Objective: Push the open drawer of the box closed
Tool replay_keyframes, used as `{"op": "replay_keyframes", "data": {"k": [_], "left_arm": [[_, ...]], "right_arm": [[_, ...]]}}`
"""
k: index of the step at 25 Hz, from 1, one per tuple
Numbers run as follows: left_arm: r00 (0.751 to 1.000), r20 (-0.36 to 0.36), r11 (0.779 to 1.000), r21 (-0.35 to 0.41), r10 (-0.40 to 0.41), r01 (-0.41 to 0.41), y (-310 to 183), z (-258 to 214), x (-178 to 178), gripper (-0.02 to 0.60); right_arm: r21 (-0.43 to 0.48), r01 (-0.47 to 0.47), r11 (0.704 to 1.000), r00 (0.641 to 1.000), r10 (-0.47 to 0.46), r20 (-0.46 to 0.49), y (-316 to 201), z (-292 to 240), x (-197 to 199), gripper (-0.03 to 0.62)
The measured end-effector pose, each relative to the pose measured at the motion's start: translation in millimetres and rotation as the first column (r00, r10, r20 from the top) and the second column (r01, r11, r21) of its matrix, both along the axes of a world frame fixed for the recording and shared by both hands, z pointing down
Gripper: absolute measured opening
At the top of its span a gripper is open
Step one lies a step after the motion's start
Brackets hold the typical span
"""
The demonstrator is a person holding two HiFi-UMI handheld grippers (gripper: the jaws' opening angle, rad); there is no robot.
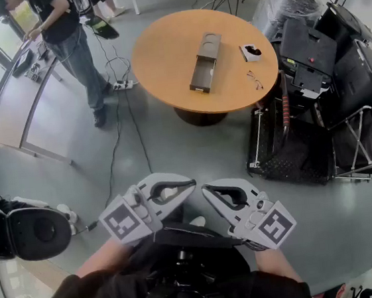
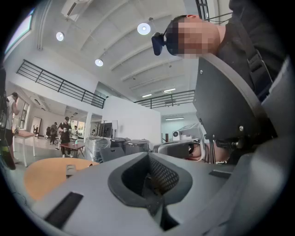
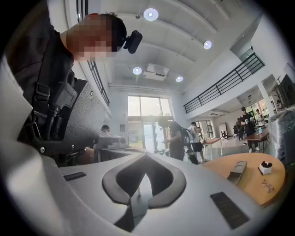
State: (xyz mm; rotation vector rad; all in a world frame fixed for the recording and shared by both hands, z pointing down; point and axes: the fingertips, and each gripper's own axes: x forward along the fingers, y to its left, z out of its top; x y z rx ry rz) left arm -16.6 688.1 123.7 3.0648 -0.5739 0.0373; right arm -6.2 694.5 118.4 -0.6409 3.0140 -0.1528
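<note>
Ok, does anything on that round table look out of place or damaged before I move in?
Only the drawer, which is pulled well out of the box on the round table. Nothing looks spilled or broken. A pair of glasses lies loose near the edge. The left tool and right tool are shut, empty, far from it.

Left gripper and right gripper held low, jaws together
</note>
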Motion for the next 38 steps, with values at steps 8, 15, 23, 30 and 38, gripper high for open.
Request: {"op": "replay_keyframes", "data": {"k": [8, 15, 23, 30, 38], "left_arm": [[1.0, 0.021, 1.0, -0.007, 0.022, -0.022, -65, 1, -23, 0.031], [0.998, 0.016, 0.998, 0.004, 0.06, -0.06, -144, 2, -48, 0.031], [0.992, 0.01, 0.992, 0.001, 0.124, -0.124, -218, 8, -82, 0.031], [0.99, -0.007, 0.99, -0.015, 0.144, -0.144, -263, 9, -128, 0.032], [0.99, -0.02, 0.989, -0.042, 0.141, -0.142, -288, 22, -142, 0.032]], "right_arm": [[-0.025, -0.034, 0.999, 0.999, 0.034, -0.012, -63, -3, -21, 0.008], [-0.044, -0.081, 0.996, 0.997, 0.08, -0.026, -142, 4, -44, 0.008], [-0.04, -0.144, 0.989, 0.989, 0.143, -0.03, -226, 10, -81, 0.008], [-0.022, -0.177, 0.984, 0.984, 0.176, -0.041, -275, 11, -125, 0.008], [-0.028, -0.186, 0.982, 0.981, 0.184, -0.053, -300, 21, -137, 0.008]]}}
